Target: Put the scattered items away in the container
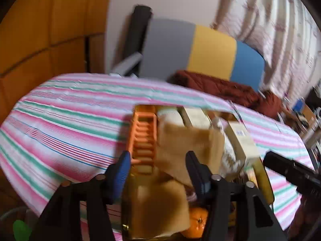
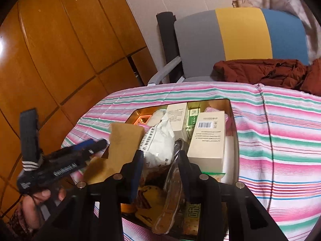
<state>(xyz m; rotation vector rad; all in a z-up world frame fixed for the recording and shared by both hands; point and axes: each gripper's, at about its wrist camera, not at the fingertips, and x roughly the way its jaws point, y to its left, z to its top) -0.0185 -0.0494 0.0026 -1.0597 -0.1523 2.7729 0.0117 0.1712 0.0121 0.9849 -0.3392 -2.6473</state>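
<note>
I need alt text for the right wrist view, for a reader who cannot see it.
The open right gripper hovers over an amber container packed with cream boxes, a white pouch and a clear wrapper. It stands on a striped tablecloth; the left gripper reaches in beside brown paper.

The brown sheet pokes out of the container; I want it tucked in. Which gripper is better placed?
Left: the left gripper has the brown sheet between its open fingers; the right gripper hovers over the white bag.
</note>
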